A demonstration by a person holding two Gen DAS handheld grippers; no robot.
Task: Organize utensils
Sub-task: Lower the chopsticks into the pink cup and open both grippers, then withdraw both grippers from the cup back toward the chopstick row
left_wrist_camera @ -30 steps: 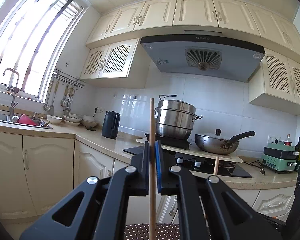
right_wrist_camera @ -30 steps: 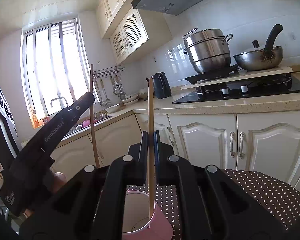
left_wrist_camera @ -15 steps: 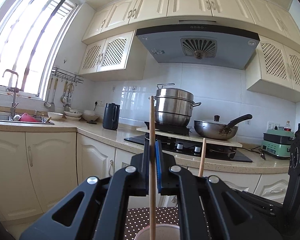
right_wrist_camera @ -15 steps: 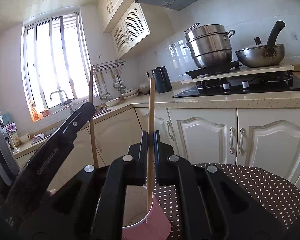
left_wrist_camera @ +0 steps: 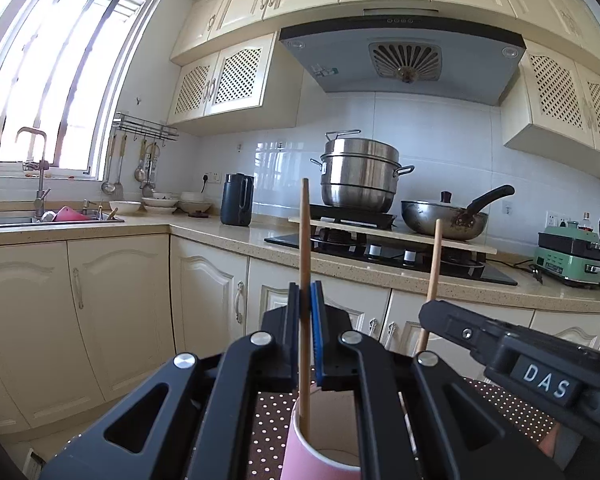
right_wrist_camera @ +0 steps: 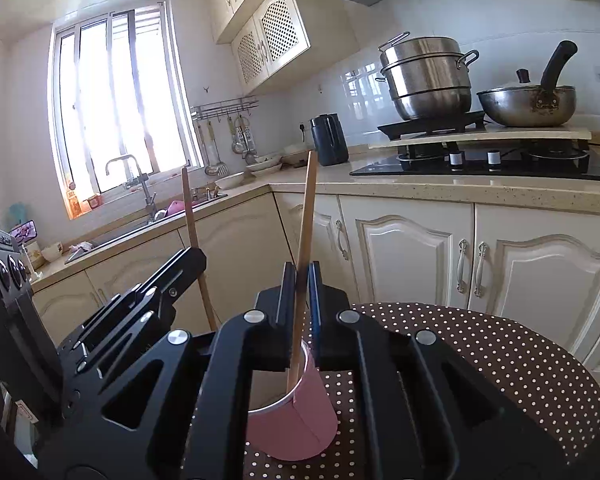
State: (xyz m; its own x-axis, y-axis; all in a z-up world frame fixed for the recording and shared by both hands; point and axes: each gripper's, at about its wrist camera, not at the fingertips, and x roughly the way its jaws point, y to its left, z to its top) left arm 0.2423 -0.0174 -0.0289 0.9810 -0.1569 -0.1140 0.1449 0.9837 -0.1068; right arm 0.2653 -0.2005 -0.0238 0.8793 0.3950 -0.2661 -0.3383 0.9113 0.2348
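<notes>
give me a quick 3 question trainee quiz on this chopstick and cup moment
1. True or false: the left gripper is shut on a chopstick.
2. Where is the lower end of the right gripper's chopstick? A) on the counter B) inside the pink cup C) in the sink
3. Fill in: the cup stands on a brown cloth with white ____.

Key: 1 true; 2 B; 3 dots
</notes>
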